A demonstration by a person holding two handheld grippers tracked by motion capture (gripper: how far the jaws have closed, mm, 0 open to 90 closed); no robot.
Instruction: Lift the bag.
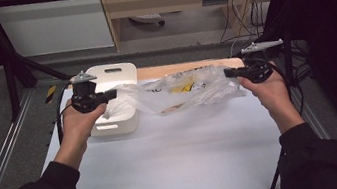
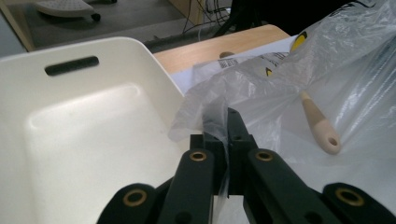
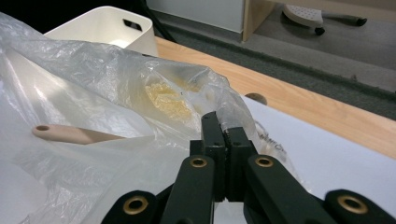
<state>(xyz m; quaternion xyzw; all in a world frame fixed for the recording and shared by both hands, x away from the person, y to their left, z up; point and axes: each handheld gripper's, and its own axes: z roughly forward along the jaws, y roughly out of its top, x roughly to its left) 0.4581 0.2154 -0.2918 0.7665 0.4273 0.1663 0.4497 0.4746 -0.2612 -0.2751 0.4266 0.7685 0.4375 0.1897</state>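
The clear plastic bag [image 1: 183, 91] hangs stretched between the two tools above the far half of the white table [image 1: 176, 159], its long axis running from nine o'clock to three o'clock across the high view. The left gripper [image 1: 112, 94] has its jaws pressed together on the bag's left edge, a pinch of film caught between them in the left gripper view [image 2: 227, 122], and the right gripper [image 1: 229, 73] is likewise clamped tight on the opposite edge [image 3: 219, 125], with crumpled film gathered at its tips. Inside the bag lies a tool with a pale wooden handle [image 2: 320, 125], its holed end pointing toward five o'clock in the left gripper view; the same handle [image 3: 74, 134] lies nearly level in the right gripper view, holed end toward nine o'clock. A yellowish patch [image 3: 167, 100] shows through the film near the right gripper, too blurred to identify. The white bin [image 1: 113, 100] sits beneath and just behind the bag's left end, at about eleven o'clock on the table, so the left gripper is plainly the nearer of the two to it; in the left gripper view the bin's open hollow [image 2: 93, 140] lies at nine o'clock from the jaws. If the bag is meant for the bin, the likely move is a carry toward nine o'clock, the right hand travelling farthest.
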